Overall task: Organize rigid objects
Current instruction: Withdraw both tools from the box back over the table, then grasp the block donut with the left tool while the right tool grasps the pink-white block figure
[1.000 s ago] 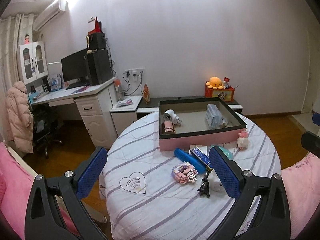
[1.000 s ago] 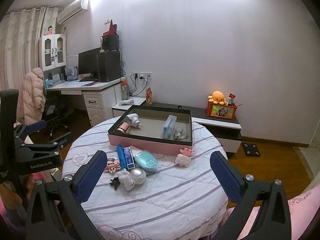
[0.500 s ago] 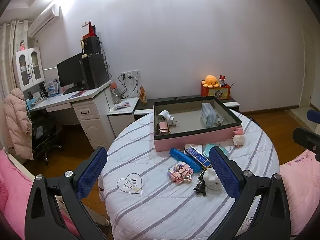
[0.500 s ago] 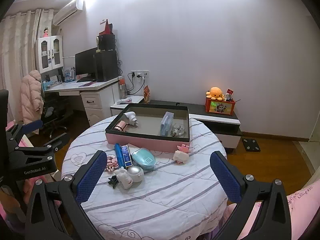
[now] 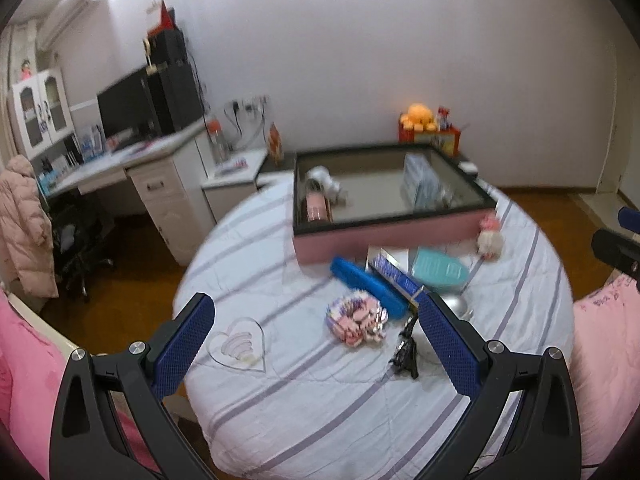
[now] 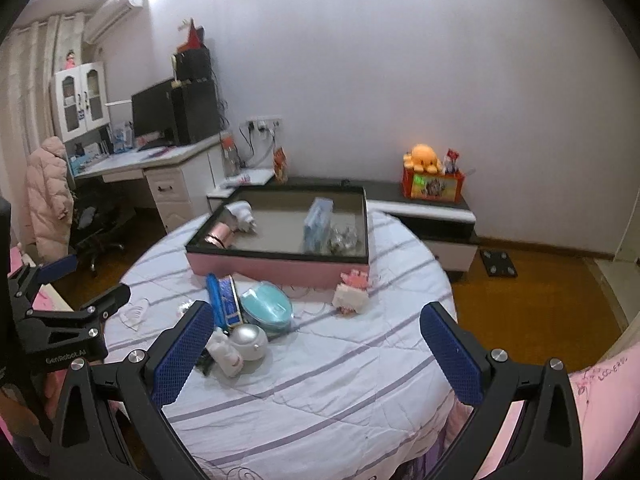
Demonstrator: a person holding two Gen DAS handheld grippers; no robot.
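Observation:
A pink box with a black rim (image 5: pixel 384 236) (image 6: pixel 280 266) stands at the far side of the round table (image 5: pixel 312 392) (image 6: pixel 344 384); a white plug, a pink can and a clear packet lie inside. In front of it lie a blue case (image 5: pixel 368 286) (image 6: pixel 214 294), a teal oval case (image 5: pixel 438 270) (image 6: pixel 268 308), a pink block toy (image 5: pixel 356 320), a pink-and-white figure (image 5: pixel 490 236) (image 6: pixel 352 292), a silver ball (image 6: pixel 250 340) and a small black tower (image 5: pixel 406 350). My left gripper (image 5: pixel 316 344) and right gripper (image 6: pixel 316 348) hang open over the table, holding nothing.
A white desk (image 6: pixel 160 164) with a monitor stands at the left, a chair with a pink coat (image 6: pixel 46 196) beside it. A low cabinet (image 6: pixel 432 208) carries an orange plush box. Pink bedding (image 5: pixel 604 360) flanks the table. The left gripper's body (image 6: pixel 52 320) shows at the right view's left edge.
Both grippers have moved closer to the table and dipped; the objects look larger. Both stay open and nothing on the table has moved.

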